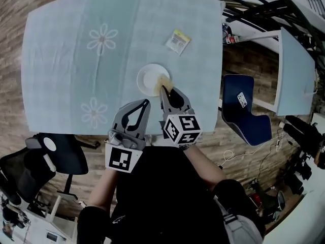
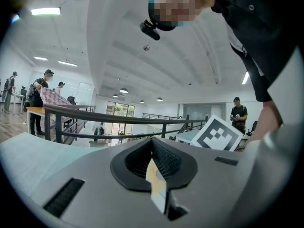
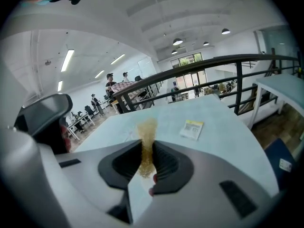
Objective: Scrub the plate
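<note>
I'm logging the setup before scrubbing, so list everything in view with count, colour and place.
Table: one, pale blue cloth with white flowers, centre.
Plate: one, white, on the table towards its near edge.
Packet: one, yellow and white, on the table beyond the plate.
Scrubber: one, tan, at the plate's right rim.
Blue chair: one, right of the table.
Black chair: one, near left.
Second table: one, pale blue, far right.
Left gripper: grey, shut, empty, near side of the plate.
Right gripper: grey, shut on the scrubber.
</note>
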